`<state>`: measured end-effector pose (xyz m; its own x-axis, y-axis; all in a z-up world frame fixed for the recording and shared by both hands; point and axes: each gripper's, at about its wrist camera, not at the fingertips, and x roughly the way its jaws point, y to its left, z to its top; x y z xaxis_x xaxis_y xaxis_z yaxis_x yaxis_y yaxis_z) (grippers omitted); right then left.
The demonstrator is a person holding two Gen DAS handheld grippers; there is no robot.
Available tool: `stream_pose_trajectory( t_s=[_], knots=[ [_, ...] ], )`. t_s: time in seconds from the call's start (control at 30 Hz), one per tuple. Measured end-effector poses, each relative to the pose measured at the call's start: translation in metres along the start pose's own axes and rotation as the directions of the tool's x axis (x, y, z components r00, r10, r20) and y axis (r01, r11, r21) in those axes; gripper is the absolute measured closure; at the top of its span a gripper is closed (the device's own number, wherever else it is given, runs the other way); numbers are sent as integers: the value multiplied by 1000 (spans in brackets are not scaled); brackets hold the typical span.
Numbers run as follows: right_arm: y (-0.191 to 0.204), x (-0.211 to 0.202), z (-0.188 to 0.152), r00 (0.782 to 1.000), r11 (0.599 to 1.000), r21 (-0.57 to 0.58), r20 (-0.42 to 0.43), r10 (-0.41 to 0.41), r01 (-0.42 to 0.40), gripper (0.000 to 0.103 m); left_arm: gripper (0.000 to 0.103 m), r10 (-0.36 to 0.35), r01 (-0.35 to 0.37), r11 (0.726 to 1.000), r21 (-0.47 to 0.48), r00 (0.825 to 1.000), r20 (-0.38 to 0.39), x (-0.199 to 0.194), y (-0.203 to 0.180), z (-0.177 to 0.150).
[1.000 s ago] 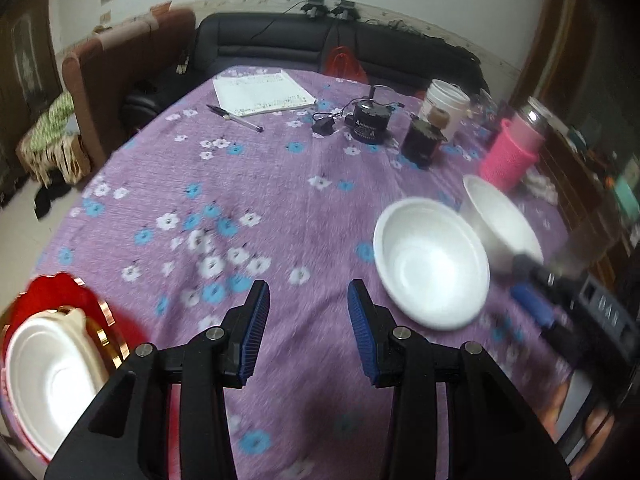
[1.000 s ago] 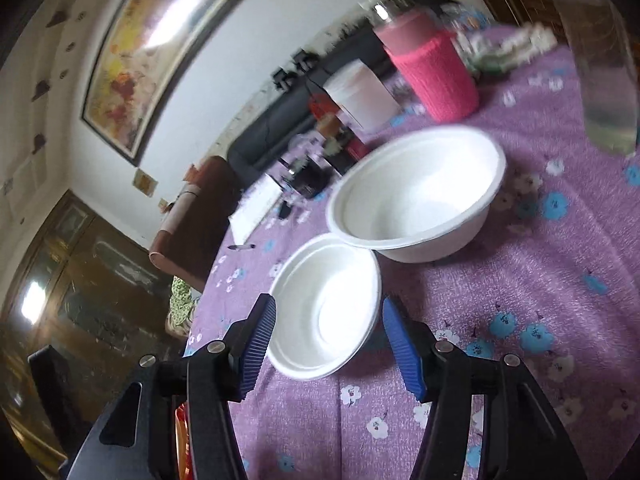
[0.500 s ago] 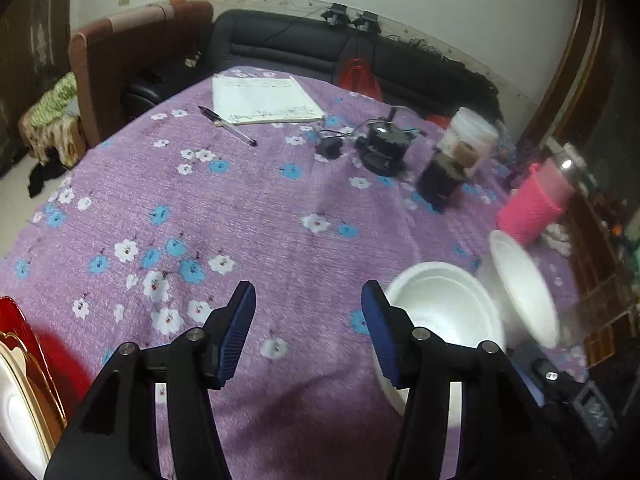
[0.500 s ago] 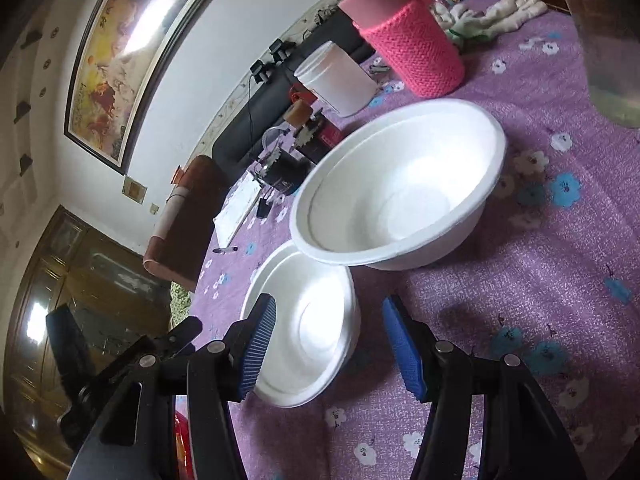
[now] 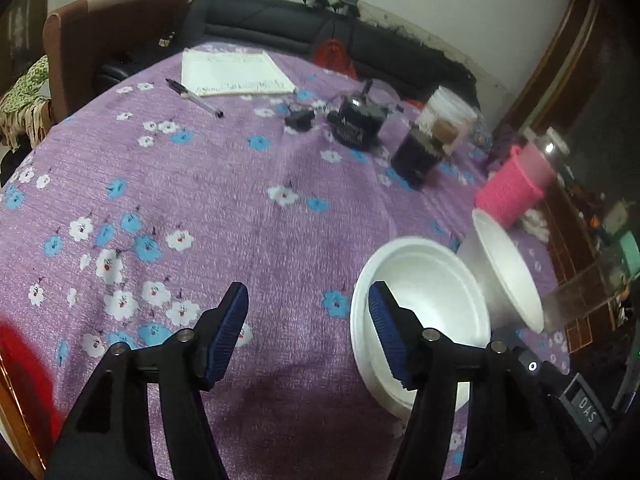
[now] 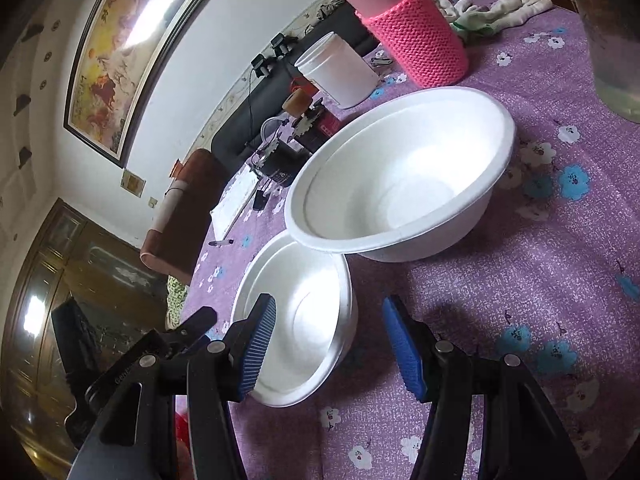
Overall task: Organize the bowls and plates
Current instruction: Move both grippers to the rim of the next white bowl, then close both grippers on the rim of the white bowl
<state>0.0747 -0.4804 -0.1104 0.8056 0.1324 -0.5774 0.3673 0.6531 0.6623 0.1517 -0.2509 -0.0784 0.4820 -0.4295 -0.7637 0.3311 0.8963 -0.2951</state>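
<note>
A small white foam bowl (image 5: 424, 304) sits on the purple flowered tablecloth, with a larger white foam bowl (image 5: 508, 268) just right of it. In the right wrist view the small bowl (image 6: 304, 328) lies near my fingers and the large bowl (image 6: 404, 176) stands behind it. My left gripper (image 5: 308, 336) is open and empty, its right finger over the small bowl's left rim. My right gripper (image 6: 332, 348) is open and empty, straddling the small bowl's near right edge. The left gripper's body (image 6: 132, 368) shows at lower left.
A pink knitted-sleeve bottle (image 6: 408, 36), a white cup (image 6: 340, 72), dark jars (image 5: 416, 156), a notepad (image 5: 232, 72) and a pen (image 5: 196, 98) stand on the far side of the table. A red and gold stand (image 5: 20, 380) is at left. A sofa lies behind.
Both grippers have moved closer to the small bowl. The left view has swung right, so the red stand with its white plate has slid nearly out of frame. Both stay open.
</note>
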Motion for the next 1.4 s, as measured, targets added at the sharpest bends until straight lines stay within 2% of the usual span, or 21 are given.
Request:
stream_pose_trajectory(
  t_s=[0.1, 0.2, 0.33, 0.7, 1.17, 1.3, 1.4],
  knots=[
    [0, 3, -1, 1000, 1000, -5, -10, 2, -2, 44, 42, 4, -4, 1000, -1, 1000, 14, -1, 0, 0],
    [1, 4, -2, 1000, 1000, -14, -9, 7, -7, 44, 41, 25, -27, 999, 37, 999, 41, -4, -5, -2],
    [2, 5, -3, 1000, 1000, -21, -3, 4, -4, 44, 41, -12, 11, 997, 70, 1000, 13, 1, -12, -8],
    [-3, 12, -4, 1000, 1000, 5, -22, 7, -7, 44, 41, -16, 19, 996, 87, 999, -33, 14, -17, -15],
    [-8, 18, -3, 1000, 1000, 24, -27, -12, 13, 44, 41, 22, -17, 992, 129, 999, -35, 21, -25, -22],
    [-7, 18, -4, 1000, 1000, 16, -22, -22, 22, 47, 41, 31, -26, 991, 132, 999, -33, 23, -25, -24],
    [-7, 21, -4, 999, 999, 14, -31, -37, 37, 56, 41, 29, -23, 992, 126, 998, -47, 26, -24, -24]
  ],
)
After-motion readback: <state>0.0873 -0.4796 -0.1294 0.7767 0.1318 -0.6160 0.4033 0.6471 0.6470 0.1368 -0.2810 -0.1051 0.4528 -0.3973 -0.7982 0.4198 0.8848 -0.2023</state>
